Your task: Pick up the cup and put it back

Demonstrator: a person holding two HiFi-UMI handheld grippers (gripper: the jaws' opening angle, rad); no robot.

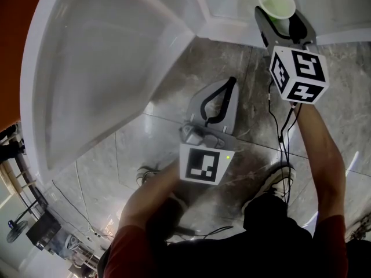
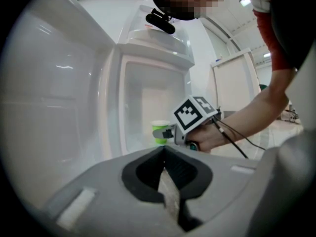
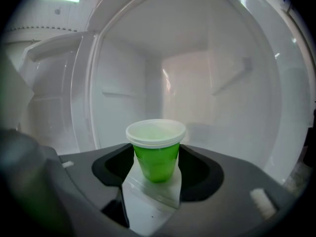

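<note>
One green plastic cup (image 3: 157,157), white-rimmed, stands upright on the white fridge shelf (image 3: 148,206) inside one open white fridge (image 3: 207,73). Two grippers in view. The right gripper (image 1: 282,21) has its jaws clamped on the cup's sides. The left gripper (image 1: 233,81) hangs over the grey marble floor (image 1: 174,91), jaws together, empty.

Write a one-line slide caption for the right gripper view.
Right gripper holding a green cup inside a white fridge.

Upper right of the head view, the cup (image 1: 277,3) shows little but its rim; the right hand-held gripper (image 1: 283,17) hides most of its body. In the right gripper view, whether the jaws press its sides cannot be told. Mid-frame in the left gripper view it is small and half covered.
</note>
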